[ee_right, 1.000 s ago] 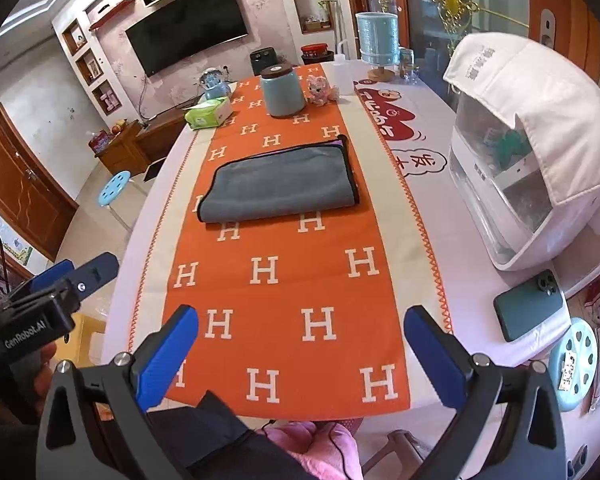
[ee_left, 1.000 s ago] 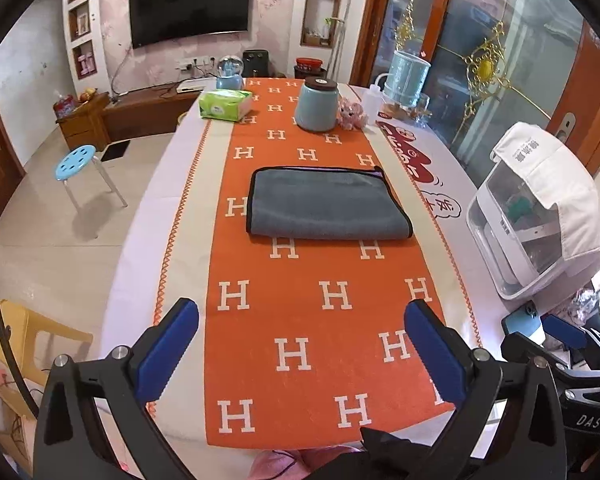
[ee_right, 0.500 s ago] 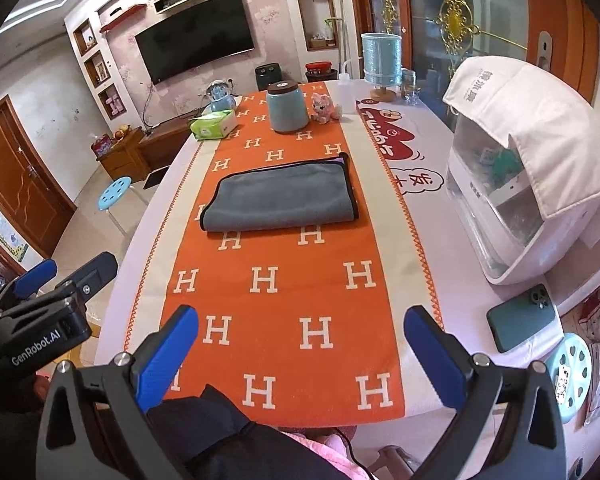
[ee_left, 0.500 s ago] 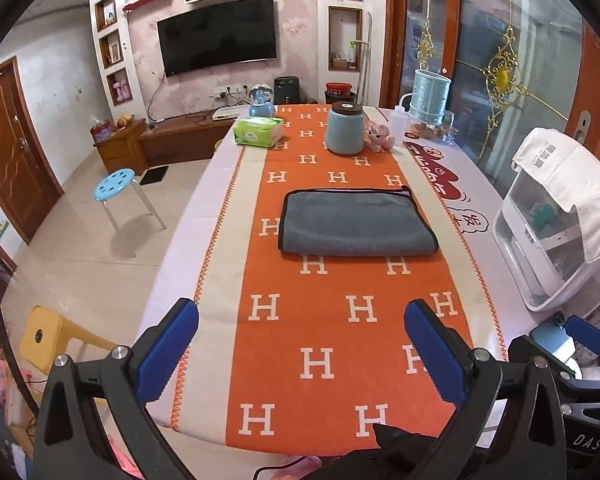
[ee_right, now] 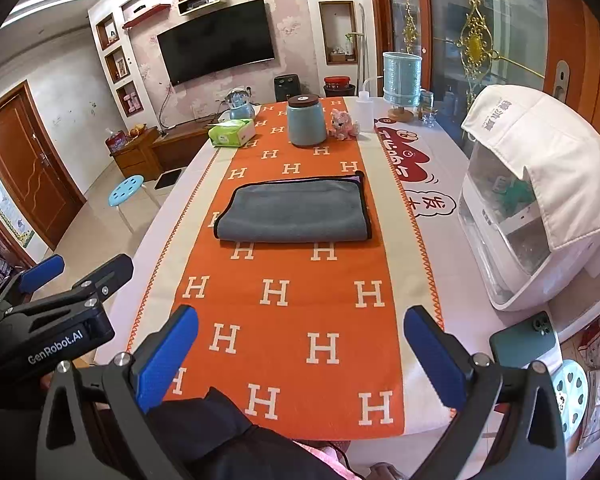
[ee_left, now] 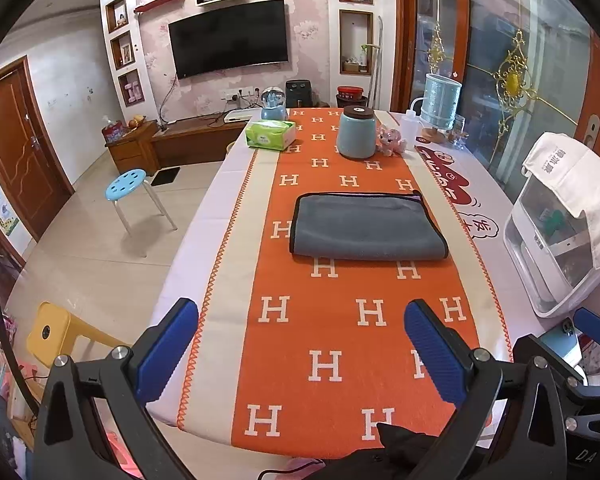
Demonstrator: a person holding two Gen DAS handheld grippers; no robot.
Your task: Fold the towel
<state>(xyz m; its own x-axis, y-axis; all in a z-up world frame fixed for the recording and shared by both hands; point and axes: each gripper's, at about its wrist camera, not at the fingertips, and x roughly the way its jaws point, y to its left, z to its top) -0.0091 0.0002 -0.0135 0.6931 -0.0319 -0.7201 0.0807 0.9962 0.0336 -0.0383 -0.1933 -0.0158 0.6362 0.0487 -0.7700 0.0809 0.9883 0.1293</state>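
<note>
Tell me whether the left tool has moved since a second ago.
Yes. The left tool has pulled back and tilted up: in its own view the towel and TV now sit lower, with more wall and ceiling showing.

Place: a home, its living and dining room in one.
Wall: a flat television hangs on pink flowered wallpaper, with display shelves set in beside it.
Furniture: a low wooden cabinet below the screen, a blue stool and a yellow stool on the tiled floor.
Table: a long table with an orange cloth, holding a tissue box, a lidded jar and a small toy.
Doors: a wooden door and ornate glass doors.
</note>
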